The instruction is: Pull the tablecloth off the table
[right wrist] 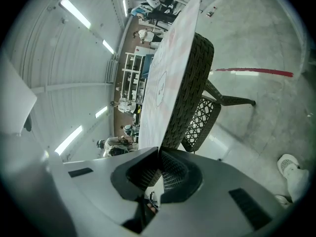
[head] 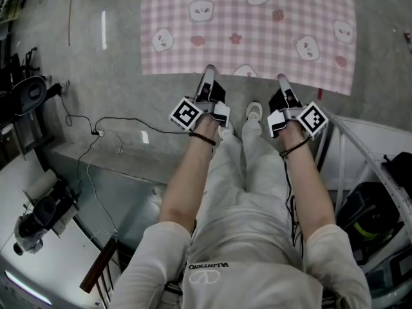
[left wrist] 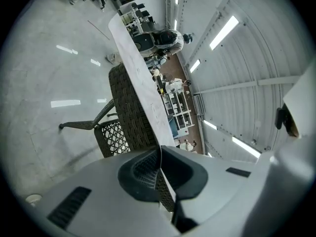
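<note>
A pink checked tablecloth (head: pixel 251 24) with cartoon animal faces lies flat over the table. Both grippers meet its near edge. My left gripper (head: pixel 208 71) is shut on the hem left of the middle. My right gripper (head: pixel 281 80) is shut on the hem further right. In the left gripper view the tablecloth (left wrist: pixel 140 85) shows edge-on as a thin sheet that runs into the closed left gripper (left wrist: pixel 159 151). In the right gripper view the tablecloth (right wrist: pixel 168 73) enters the closed right gripper (right wrist: pixel 158 151) the same way. Under the cloth sits the woven wicker table (right wrist: pixel 191 90).
A lattice-weave chair (left wrist: pixel 111 135) stands beside the table. Black cables (head: pixel 96 131) trail over the concrete floor at the left, with camera gear (head: pixel 35 217) at the lower left. A white rail (head: pixel 360 147) and a black bag (head: pixel 367 217) stand at the right. The person's shoe (head: pixel 254 111) is between the grippers.
</note>
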